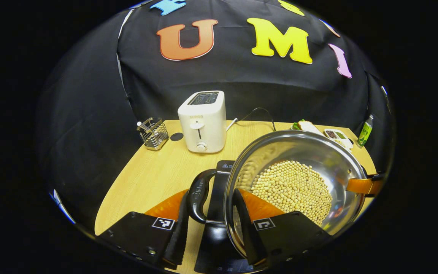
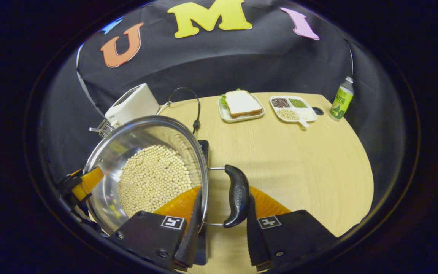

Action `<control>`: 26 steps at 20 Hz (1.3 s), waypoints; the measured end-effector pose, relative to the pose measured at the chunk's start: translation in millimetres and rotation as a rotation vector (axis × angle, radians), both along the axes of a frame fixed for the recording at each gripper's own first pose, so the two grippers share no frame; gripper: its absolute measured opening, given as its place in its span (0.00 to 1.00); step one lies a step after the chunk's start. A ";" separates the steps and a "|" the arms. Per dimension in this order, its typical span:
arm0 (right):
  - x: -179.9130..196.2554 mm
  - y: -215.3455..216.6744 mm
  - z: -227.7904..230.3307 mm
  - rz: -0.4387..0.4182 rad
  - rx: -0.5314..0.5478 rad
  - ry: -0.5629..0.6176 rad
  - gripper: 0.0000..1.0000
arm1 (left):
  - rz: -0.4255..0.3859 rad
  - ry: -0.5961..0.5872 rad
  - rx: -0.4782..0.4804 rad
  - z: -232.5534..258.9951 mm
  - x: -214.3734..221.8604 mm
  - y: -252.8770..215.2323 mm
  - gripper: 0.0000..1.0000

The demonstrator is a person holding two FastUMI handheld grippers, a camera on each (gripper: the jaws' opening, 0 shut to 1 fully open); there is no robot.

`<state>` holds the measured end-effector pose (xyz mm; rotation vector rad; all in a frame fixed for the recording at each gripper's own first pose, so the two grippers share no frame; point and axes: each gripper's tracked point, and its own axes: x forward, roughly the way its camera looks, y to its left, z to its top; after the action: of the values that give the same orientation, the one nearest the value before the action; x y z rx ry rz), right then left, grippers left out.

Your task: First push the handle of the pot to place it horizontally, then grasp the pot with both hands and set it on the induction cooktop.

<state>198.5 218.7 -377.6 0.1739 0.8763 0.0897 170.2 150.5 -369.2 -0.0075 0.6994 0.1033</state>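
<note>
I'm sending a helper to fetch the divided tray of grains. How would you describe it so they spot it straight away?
Go to the far edge of the wooden table, towards the green bottle. The divided tray lies between that bottle and the plate with a sandwich. Unlike the plate, it is split into compartments holding dark, green and pale grains.

Induction cooktop (image 1: 219, 213) mostly hidden under pot (image 1: 310, 152). Tray (image 1: 338, 137) behind pot rim: contents too small to tell. Bottle (image 2: 341, 99) label unreadable.

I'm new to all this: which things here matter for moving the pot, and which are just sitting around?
In use: pot of beans, its handles, induction cooktop, left tool, right tool.

Lying about: toaster, wire rack, sandwich plate, divided tray, bottle.
</note>
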 end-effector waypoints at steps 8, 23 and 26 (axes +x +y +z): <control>-0.3 12.7 -16.6 -0.028 -0.033 0.022 0.54 | -0.010 0.027 -0.027 -26.9 2.0 6.1 0.60; -10.5 1.1 0.2 -0.005 0.049 -0.098 0.83 | -0.016 -0.090 0.065 -2.1 -16.0 21.3 0.98; -17.7 -5.8 14.2 0.031 0.010 -0.144 0.86 | 0.019 -0.101 0.079 9.2 -29.3 21.0 0.97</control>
<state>180.7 212.9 -363.4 0.1616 0.7356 0.1337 140.9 171.6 -359.9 0.0558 0.5941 0.1479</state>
